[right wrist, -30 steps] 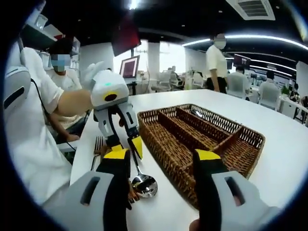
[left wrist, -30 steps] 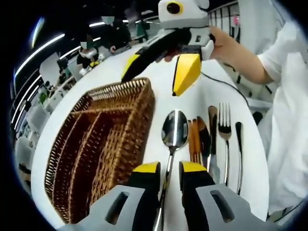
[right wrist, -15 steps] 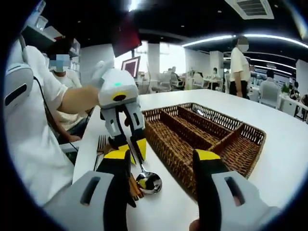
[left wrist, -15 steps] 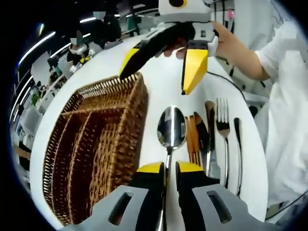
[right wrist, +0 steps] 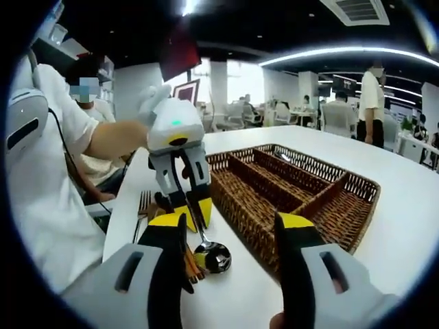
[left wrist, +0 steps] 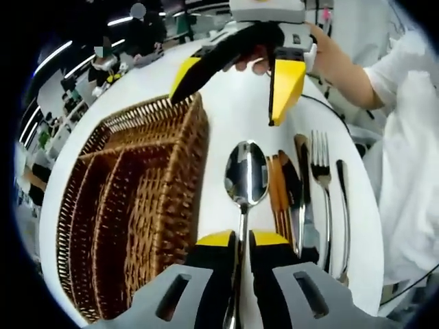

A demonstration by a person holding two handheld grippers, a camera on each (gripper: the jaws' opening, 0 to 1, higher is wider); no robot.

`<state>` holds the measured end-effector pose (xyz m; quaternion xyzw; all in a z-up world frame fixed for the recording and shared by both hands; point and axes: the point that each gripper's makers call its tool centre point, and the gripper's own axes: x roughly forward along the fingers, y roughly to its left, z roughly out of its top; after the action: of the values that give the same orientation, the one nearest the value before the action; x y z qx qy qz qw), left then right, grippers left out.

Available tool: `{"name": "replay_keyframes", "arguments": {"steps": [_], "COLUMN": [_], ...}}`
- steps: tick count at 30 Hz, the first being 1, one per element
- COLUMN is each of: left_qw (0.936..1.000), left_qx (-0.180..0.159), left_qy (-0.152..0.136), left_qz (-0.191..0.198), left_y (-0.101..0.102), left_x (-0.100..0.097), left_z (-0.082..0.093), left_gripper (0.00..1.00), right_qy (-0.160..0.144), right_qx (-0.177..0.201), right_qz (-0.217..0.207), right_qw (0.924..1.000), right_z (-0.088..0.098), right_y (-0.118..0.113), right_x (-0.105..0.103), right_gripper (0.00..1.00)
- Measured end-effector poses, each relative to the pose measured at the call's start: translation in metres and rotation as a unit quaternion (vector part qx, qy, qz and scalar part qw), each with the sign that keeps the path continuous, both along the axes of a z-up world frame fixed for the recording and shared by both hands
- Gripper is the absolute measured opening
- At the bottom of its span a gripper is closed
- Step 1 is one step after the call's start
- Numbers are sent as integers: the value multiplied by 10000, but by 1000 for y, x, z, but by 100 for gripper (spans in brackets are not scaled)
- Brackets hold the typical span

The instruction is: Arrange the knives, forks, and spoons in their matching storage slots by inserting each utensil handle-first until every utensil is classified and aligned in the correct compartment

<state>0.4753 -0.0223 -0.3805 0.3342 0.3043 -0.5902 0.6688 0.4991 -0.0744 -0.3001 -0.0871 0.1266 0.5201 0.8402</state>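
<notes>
Since a second ago, left gripper [left wrist: 241,238] jaws have narrowed, clamped on the spoon [left wrist: 245,175] handle; right gripper [right wrist: 232,223] jaws apart, lower centre.

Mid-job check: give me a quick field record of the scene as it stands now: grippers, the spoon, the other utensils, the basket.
left gripper: jaws closed on the spoon's handle
right gripper: jaws apart, holding nothing
spoon: on the white table, bowl pointing away from the left gripper, beside the basket
other utensils: fork, knife and wooden-handled pieces lying side by side past the spoon
basket: wicker, long compartments; one metal utensil lies in a far slot
</notes>
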Motion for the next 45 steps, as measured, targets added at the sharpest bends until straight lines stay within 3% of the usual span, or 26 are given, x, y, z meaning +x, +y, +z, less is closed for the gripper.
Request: {"name": "replay_keyframes", "arguments": {"steps": [11,24,45], "left_qw": [9995,9993,9986], "left_qx": [241,320,496], "left_qy": [175,96,-59], "left_qz": [-118,-185,-168], "left_y": [2,2,23], "left_x": [1,1,4], "left_z": [-9,-8,11], "left_gripper": [3,2,1], "right_qy": [58,72,-39], "right_qx": [13,43,122], "right_qz": [-10,-64,-75], "right_qw": [10000,9999,9999], "right_z": [-8,-9,2], "right_y": [-2,-6,-8], "right_x": [3,3,-1], "right_gripper": [53,53,53]}}
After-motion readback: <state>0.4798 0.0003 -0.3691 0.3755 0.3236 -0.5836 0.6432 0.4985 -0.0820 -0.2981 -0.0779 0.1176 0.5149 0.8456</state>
